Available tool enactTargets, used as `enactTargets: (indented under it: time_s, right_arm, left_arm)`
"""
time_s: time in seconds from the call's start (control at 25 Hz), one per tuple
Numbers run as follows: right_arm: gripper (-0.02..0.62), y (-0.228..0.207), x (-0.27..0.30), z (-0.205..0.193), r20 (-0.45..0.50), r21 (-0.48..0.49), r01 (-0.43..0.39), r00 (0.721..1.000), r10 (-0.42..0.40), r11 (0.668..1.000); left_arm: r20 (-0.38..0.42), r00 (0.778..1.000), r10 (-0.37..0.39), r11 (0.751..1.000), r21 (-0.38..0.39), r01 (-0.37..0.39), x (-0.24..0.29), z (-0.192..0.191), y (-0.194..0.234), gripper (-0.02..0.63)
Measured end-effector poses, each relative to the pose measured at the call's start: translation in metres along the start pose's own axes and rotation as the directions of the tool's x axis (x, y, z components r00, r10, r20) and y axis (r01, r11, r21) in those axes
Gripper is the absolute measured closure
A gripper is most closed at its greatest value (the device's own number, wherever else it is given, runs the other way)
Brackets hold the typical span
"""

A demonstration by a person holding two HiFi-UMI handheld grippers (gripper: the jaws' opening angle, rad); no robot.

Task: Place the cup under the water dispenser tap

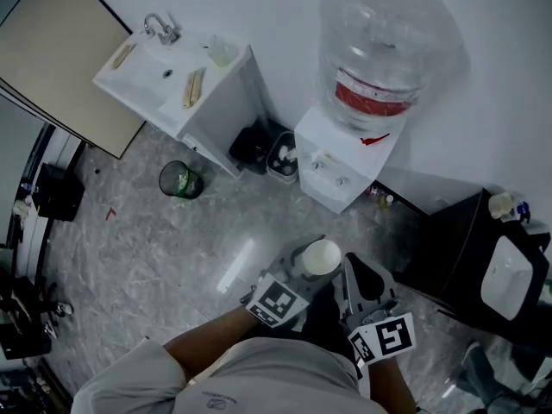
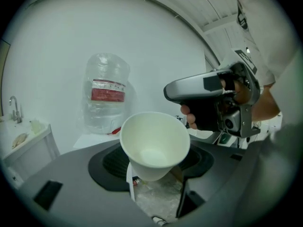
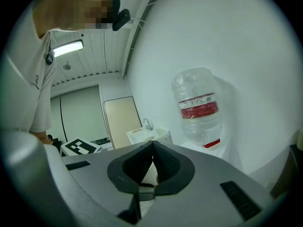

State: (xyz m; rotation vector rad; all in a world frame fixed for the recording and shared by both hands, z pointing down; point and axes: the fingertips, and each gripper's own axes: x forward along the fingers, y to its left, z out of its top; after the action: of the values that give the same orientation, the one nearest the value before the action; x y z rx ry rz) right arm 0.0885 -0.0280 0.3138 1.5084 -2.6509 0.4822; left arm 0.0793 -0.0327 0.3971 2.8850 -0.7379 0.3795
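A white paper cup (image 1: 321, 257) stands upright and empty between the jaws of my left gripper (image 1: 312, 272), which is shut on its lower wall. In the left gripper view the cup (image 2: 155, 143) fills the middle, mouth tilted toward the camera. The white water dispenser (image 1: 343, 164) with its clear bottle (image 1: 379, 50) stands against the wall ahead, its taps (image 1: 329, 167) facing me, well apart from the cup. My right gripper (image 1: 369, 285) is just right of the cup, its pads (image 3: 163, 162) touching at the tips with nothing between them. The bottle (image 3: 198, 109) shows ahead in the right gripper view.
A white sink cabinet (image 1: 226, 93) stands left of the dispenser, with a dark bin (image 1: 281, 157) between them. A green bin (image 1: 181, 180) sits on the marbled floor. A black cabinet (image 1: 455, 241) stands at the right.
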Motion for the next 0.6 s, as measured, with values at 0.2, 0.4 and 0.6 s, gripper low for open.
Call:
enactTargets:
  time_s: [0.2, 0.4, 0.6]
  right_arm:
    - [0.58, -0.057, 0.039, 0.019, -0.003, -0.013, -0.056, 0.998, 0.056, 0.998]
    - [0.58, -0.09, 0.076, 0.013, -0.026, -0.021, -0.099, 0.995, 0.098, 0.995]
    - [0.58, -0.109, 0.113, -0.027, -0.044, 0.002, -0.101, 0.994, 0.101, 0.995]
  left_arm:
    - [-0.009, 0.999, 0.041, 0.999, -0.01, -0.041, 0.053, -0.006, 0.043, 0.325]
    - [-0.039, 0.998, 0.057, 0.998, -0.009, -0.057, 0.095, -0.047, 0.077, 0.325]
    - [-0.088, 0.996, 0.013, 1.0, -0.01, -0.014, 0.13, -0.126, 0.102, 0.325]
